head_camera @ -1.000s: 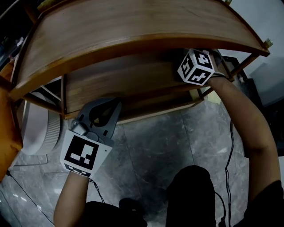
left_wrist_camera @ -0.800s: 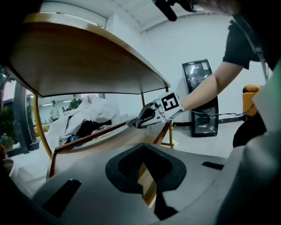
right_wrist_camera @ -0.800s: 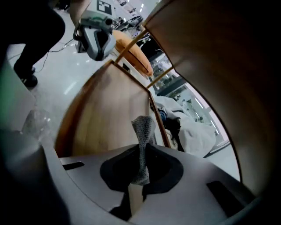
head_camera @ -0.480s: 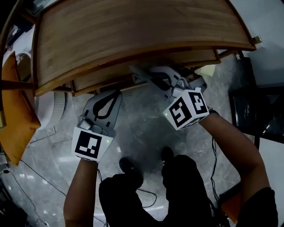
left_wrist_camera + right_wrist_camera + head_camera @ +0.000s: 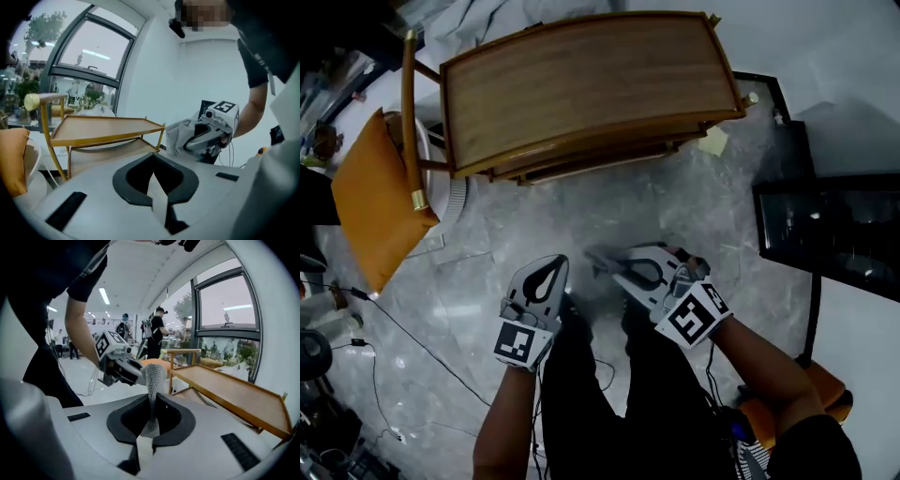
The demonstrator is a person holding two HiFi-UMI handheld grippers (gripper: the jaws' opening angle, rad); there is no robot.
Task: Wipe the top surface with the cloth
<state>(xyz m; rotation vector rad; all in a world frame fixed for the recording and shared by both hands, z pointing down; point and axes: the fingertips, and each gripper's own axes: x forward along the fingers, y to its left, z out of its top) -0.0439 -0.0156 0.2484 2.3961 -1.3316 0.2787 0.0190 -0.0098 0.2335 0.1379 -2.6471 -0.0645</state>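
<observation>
We see the wooden table first, a tiered piece on brass-coloured legs. Its top surface is plain brown wood with a raised rim. An orange chair cushion sits just beside the table's left end. A grey marble floor spreads out on the table's near side.

The only print we can make out is the black-and-white square pattern on each marker cube.

The cloth is grey and finely meshed. It is folded into a narrow strip that stands up past the jaw tips. The right gripper has it pinched between closed jaws, on the near side of the table and well apart from the top surface.

The left gripper has its jaws pressed together on nothing. It is near the right gripper and equally far from the table.
</observation>
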